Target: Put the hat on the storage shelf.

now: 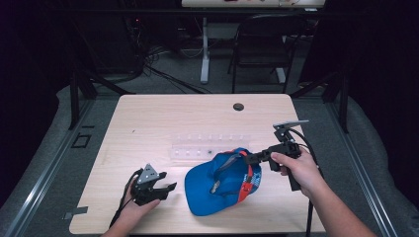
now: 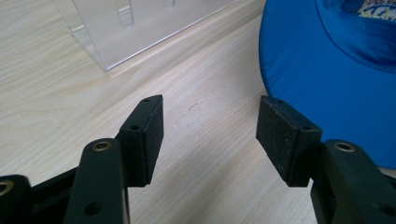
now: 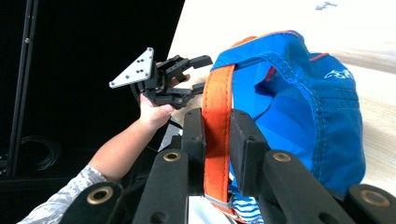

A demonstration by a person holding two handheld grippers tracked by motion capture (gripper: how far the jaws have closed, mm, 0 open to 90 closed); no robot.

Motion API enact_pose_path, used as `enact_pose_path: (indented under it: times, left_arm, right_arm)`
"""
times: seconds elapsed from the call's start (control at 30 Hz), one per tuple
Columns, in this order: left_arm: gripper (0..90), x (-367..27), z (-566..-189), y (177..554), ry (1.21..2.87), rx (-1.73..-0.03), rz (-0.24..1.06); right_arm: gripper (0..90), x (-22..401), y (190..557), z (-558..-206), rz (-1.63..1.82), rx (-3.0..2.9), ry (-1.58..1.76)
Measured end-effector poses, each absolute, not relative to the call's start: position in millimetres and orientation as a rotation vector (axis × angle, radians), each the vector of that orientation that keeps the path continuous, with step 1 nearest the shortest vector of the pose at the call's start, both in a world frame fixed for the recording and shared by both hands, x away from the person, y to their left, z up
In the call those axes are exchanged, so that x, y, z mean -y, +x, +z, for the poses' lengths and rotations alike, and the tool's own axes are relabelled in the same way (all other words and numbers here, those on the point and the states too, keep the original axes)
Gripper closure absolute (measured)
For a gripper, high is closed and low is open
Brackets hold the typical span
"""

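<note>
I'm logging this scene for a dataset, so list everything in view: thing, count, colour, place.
cap: one, blue, front centre of the table
cap strap: one, orange, clamped in the right gripper
clear rack: one, transparent, behind the cap
table: one, light wood
chair: one, black, beyond the table
left gripper: one, black, open, left of the cap
right gripper: one, black, shut on the strap
hands: two, one on each gripper

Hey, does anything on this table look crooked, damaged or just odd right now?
Only the blue cap: it lies tipped on its side, because the right hand-held gripper is shut on its orange strap and holds its back edge up. The clear rack lies flat behind it. No damage or spill shows.
</note>
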State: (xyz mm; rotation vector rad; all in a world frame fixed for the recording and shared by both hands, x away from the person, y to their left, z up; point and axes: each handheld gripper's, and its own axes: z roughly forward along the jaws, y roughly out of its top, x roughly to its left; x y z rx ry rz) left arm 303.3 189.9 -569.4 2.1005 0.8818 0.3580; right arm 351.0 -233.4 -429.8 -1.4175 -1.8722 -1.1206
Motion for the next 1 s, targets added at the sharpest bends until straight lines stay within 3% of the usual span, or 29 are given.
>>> enact_pose_path:
  times: [1.0]
  left_arm:
    - [42.0,-198,-569,304,2.081,-0.909,0.362]
  right_arm:
    - [77.4,206,345,-369,-1.164,1.915,-1.304]
